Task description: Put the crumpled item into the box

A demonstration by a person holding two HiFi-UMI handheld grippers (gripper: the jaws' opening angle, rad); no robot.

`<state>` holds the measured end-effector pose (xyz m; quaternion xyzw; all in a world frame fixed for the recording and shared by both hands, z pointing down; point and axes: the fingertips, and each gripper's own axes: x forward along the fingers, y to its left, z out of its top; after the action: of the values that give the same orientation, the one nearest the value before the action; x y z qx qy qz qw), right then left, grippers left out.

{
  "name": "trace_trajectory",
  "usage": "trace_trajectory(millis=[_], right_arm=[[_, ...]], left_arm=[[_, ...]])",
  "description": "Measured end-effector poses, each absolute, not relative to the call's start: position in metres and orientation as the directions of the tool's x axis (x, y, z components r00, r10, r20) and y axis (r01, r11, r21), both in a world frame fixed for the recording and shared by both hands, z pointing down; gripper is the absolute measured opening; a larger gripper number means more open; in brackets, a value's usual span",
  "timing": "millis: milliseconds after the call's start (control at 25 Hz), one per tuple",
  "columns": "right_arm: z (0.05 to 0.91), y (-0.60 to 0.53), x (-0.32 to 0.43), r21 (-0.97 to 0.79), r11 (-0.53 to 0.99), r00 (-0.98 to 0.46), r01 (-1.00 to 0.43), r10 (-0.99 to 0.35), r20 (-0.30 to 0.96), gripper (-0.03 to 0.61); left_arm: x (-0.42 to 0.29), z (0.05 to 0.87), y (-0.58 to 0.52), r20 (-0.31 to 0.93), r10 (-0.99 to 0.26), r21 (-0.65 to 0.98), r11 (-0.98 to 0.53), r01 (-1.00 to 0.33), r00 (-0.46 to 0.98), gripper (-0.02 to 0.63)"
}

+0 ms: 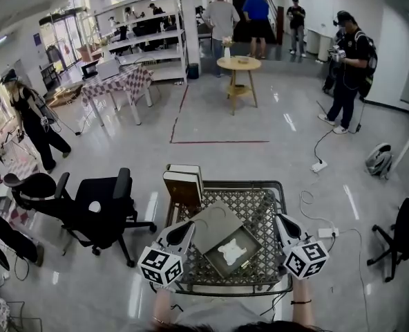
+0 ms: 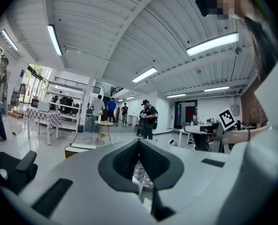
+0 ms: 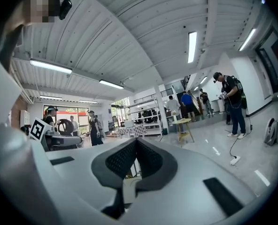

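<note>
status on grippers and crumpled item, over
Left gripper shut, empty. Right gripper shut, empty. Crumpled item lying inside open box. Nothing in the way.

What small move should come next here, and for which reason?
Probably none on the item itself: the white crumpled item seems to lie already inside the open box. The left gripper and the right gripper flank the box, both shut and empty. Perhaps nudge the raised lid closed with the left gripper.

The body of the left tool [image 2: 139, 146] hides nearly all the table [image 2: 142, 174]. The crumpled item [image 1: 233, 252] inside the box [image 1: 217, 261] is too small to identify.
</note>
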<state>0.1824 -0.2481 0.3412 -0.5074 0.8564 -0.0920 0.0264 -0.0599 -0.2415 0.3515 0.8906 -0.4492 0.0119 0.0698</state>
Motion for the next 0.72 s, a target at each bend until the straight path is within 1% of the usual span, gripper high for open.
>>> trace_trajectory(millis=[440,720], right_arm=[[0.322,-0.25,0.196,-0.143,0.432,-0.435,-0.891,-0.901,-0.012,0.021],[0.326,-0.248,0.197,-0.122,0.427,-0.43,-0.896,-0.903,-0.001,0.021]], left_arm=[[-0.073,0.327,-0.241,0.02,-0.825,0.079,-0.562,-0.823,0.565,0.017],[-0.072,0.328,-0.24,0.021,-0.822,0.083,-0.565,-0.821,0.569,0.017]])
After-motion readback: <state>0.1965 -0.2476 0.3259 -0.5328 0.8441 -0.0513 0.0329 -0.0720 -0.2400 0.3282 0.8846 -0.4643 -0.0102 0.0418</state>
